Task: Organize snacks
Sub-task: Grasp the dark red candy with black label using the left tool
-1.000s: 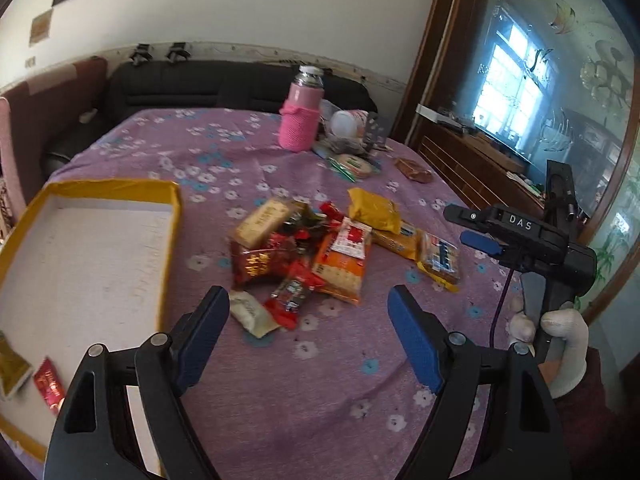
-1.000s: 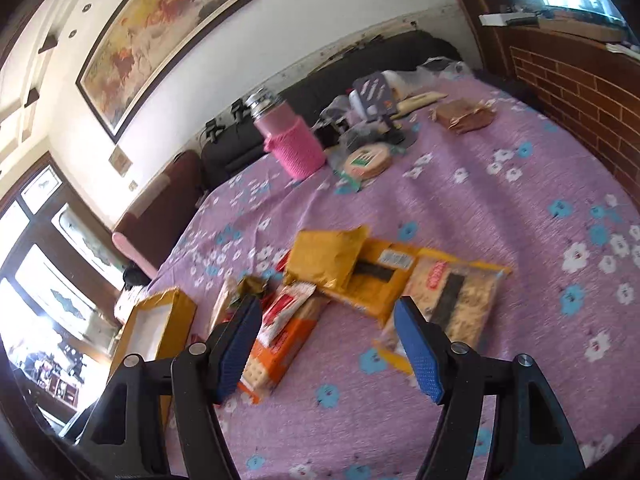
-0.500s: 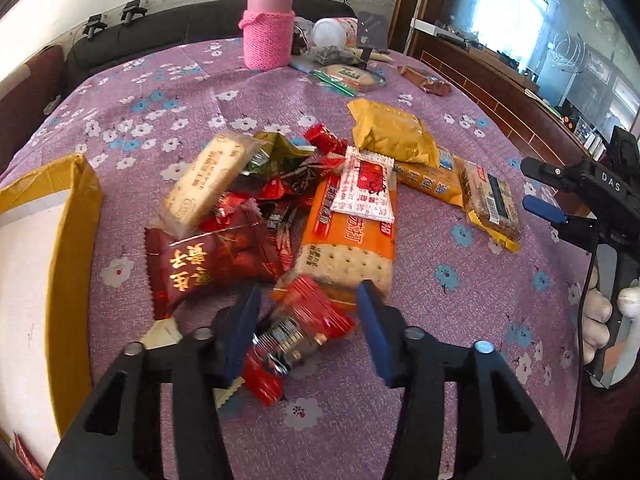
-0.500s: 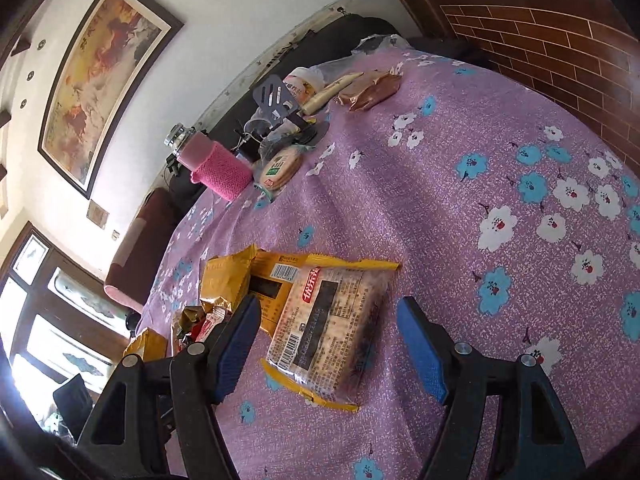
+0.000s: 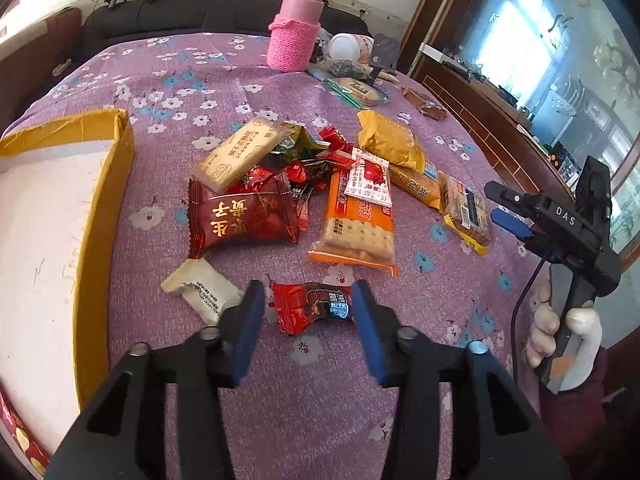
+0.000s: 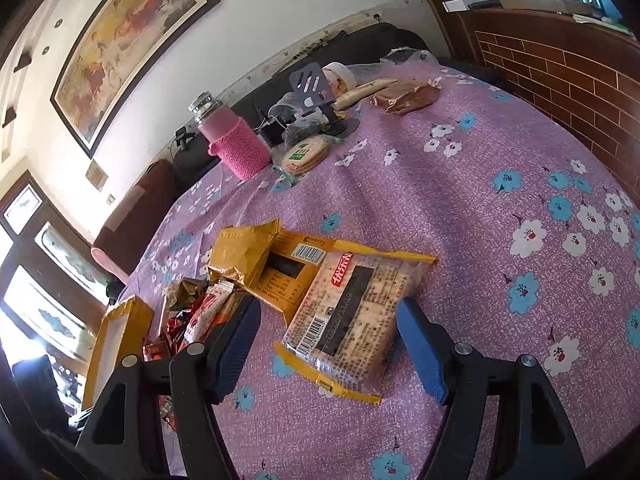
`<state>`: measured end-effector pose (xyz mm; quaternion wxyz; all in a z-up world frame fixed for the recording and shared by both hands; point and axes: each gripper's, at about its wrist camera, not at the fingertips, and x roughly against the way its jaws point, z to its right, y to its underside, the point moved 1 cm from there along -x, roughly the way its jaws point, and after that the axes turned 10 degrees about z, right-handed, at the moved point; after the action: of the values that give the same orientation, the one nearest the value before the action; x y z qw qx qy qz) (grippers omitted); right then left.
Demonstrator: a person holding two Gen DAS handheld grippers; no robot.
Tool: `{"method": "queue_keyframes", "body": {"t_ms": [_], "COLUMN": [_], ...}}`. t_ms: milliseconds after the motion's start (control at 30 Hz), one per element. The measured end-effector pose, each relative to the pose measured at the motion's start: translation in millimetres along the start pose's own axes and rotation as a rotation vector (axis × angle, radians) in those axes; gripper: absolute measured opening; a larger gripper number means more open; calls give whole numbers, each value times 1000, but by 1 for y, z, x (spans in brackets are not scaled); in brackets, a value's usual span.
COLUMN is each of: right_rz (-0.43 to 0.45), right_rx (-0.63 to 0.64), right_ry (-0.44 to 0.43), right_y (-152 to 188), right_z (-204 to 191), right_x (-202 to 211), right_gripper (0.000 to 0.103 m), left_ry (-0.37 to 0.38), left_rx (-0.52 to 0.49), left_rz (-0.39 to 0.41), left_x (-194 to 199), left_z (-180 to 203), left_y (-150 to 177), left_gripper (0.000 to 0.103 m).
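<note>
A pile of snack packets lies on the purple flowered tablecloth point(image 5: 224, 80). My left gripper point(image 5: 308, 304) is open, its blue pads on either side of a small red candy packet point(image 5: 310, 306) lying on the cloth. Beyond it are a dark red packet point(image 5: 242, 220), an orange cracker pack point(image 5: 356, 224) and a white sachet point(image 5: 200, 290). My right gripper point(image 6: 328, 324) is open around the near end of a clear cracker pack with yellow edges point(image 6: 352, 312); it also shows in the left wrist view point(image 5: 508, 208).
A yellow-rimmed box point(image 5: 108, 184) with a white floor lies at the left. A pink knit-covered bottle point(image 5: 296, 36), a phone stand point(image 6: 310, 88) and more packets stand at the far side. A wooden cabinet point(image 5: 500, 120) borders the table on the right.
My left gripper has come down and forward to the small red packet and narrowed around it. My right gripper has moved closer, over the clear cracker pack.
</note>
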<state>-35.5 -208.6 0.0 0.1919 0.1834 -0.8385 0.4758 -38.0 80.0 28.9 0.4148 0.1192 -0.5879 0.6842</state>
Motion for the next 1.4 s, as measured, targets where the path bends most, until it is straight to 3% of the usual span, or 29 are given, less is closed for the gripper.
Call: {"method": "queue_keyframes", "body": {"t_ms": [67,200,400,500,600,667,733,900,1000,1133,1300,1367,1400], "right_rz": [7,13,0,-6,-24,-26,-17,-6,-10,-5,15,23,26], "right_rx": [16,9,-3,-20,-30,-27,-20,-14,-16,-9,-5,0,4], "right_ry": [13,26,7,-5,-12,-16,-20,-14,-16,-8,20,27,29], "right_y": [1,0,1,0,1,2,2,2,2,2,1,0,0], "right_z": [-2,2,3,5,5,4,2,1,1,0,3,3,2], "right_x": [0,0,0,0,-3,-3,-1,1,0,1,3,3,4], "right_gripper": [73,73,73,73,74,74,74,74,74,74,74,74,74], "left_ry": [27,11,-45,6,12,-3,-27,-11,74,61,-3,-33,-38], "left_rx": [40,57,-44,-132,-150,-155,-221,-322,-281,-277,-329,-353,-354], "left_rz": [-17,-66,-41,-21,-12,-21,-19,-139,-178,-120,-109,-93,-79], "left_x": [-1,-16,-29,-17,-16,-26,-37,-45,-23,-7,-29,-35,-34], "left_z": [4,21,41,49,51,56,65,69,65,64,68,68,68], "left_y": [4,13,2,1,-4,-8,-9,11,19,15,16,21,21], "left_gripper": [54,54,53,54,66,68,68,67,67,67,67,56,31]}}
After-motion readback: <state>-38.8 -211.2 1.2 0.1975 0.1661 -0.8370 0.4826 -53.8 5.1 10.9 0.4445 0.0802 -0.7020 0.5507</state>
